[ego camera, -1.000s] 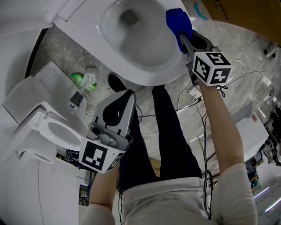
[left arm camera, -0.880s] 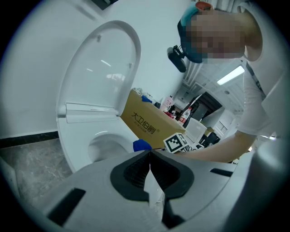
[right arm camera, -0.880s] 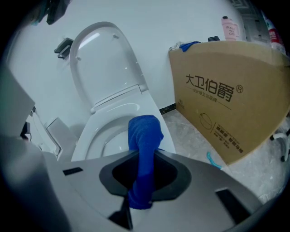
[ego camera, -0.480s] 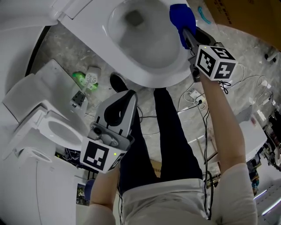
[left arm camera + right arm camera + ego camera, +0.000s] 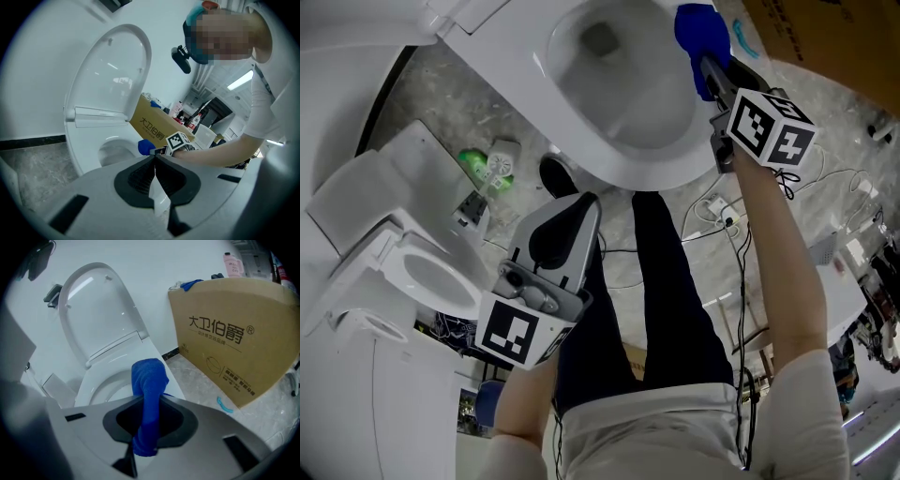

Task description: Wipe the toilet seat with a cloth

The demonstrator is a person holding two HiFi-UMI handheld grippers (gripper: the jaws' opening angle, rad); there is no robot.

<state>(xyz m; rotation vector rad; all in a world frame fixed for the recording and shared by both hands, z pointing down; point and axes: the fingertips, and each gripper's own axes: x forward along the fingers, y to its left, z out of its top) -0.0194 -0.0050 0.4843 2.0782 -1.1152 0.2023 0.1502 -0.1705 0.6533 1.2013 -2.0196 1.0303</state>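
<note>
The white toilet (image 5: 623, 164) stands at the top of the head view with its seat rim (image 5: 101, 383) down and its lid (image 5: 98, 310) raised. My right gripper (image 5: 710, 67) is shut on a blue cloth (image 5: 701, 33) at the rim's right side. The cloth (image 5: 149, 394) hangs folded between that gripper's (image 5: 149, 401) jaws. My left gripper (image 5: 579, 200) is held lower, above the legs, apart from the toilet. In its own view the left gripper (image 5: 154, 159) is shut with nothing in it, and the cloth (image 5: 146, 146) shows small beyond it.
A brown cardboard box (image 5: 234, 338) stands on the floor right of the toilet. Another white toilet (image 5: 422, 277) is at the left, with a green item (image 5: 478, 169) on the marble floor. Cables (image 5: 722, 202) lie near the person's legs and shoe (image 5: 555, 173).
The whole head view has slid slightly right. The right gripper with the cloth stays at the rim's right side, a touch higher in the picture. The left gripper has barely moved.
</note>
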